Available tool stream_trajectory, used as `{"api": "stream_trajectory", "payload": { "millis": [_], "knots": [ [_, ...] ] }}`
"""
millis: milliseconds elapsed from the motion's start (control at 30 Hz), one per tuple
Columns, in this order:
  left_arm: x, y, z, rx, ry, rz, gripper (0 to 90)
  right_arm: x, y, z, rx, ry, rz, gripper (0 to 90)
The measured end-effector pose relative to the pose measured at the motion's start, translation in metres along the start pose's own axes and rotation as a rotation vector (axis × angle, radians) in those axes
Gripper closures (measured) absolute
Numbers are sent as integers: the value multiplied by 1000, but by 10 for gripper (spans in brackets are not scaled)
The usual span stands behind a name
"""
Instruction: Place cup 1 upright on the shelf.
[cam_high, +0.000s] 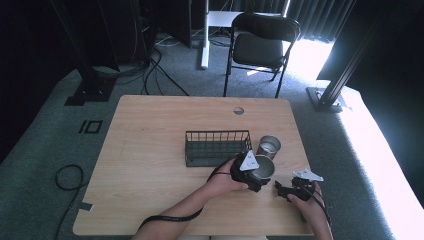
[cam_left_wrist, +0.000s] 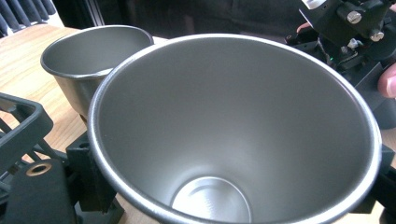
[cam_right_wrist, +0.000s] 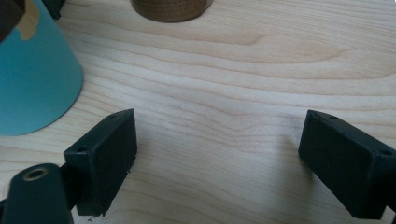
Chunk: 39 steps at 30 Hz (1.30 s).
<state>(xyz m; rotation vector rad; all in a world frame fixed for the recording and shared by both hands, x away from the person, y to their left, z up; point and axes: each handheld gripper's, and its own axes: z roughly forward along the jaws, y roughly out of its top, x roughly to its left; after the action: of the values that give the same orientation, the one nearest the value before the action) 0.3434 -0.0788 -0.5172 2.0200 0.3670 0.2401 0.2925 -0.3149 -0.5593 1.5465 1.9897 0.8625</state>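
Note:
A large steel cup sits between the jaws of my left gripper, its mouth facing the camera. In the high view the left gripper holds this cup just right of the basket's front corner. A second steel cup stands upright behind it, also seen as the second cup in the left gripper view. My right gripper rests low near the front right of the table. Its jaws stand wide apart over bare wood, right gripper holding nothing.
A black wire basket stands mid-table, left of the cups. In the right gripper view a teal tapered body is close at the left and a brown round base at the top. A black chair stands beyond the table.

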Motion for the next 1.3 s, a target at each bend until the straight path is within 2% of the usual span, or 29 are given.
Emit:
{"api": "stream_trajectory", "payload": {
  "millis": [200, 467, 633, 967, 1167, 1300],
  "knots": [
    [0, 6, -8, -21, -6, -4, 147, 0, 0, 0, 0, 0, -1, 111],
    [-5, 18, -21, -38, -33, 7, 147, 0, 0, 0, -1, -1, -2, 111],
    [-4, 24, -30, -62, -30, -8, 146, 0, 0, 0, -1, 0, -1, 111],
    [-2, 39, -51, -78, -19, 24, 146, 0, 0, 0, 0, 0, -1, 111],
    [3, 45, -64, -89, 6, 27, 146, 0, 0, 0, 0, 0, -1, 111],
    [9, 48, -73, -105, 9, 13, 146, 0, 0, 0, -1, 0, -1, 111]
  ]
}}
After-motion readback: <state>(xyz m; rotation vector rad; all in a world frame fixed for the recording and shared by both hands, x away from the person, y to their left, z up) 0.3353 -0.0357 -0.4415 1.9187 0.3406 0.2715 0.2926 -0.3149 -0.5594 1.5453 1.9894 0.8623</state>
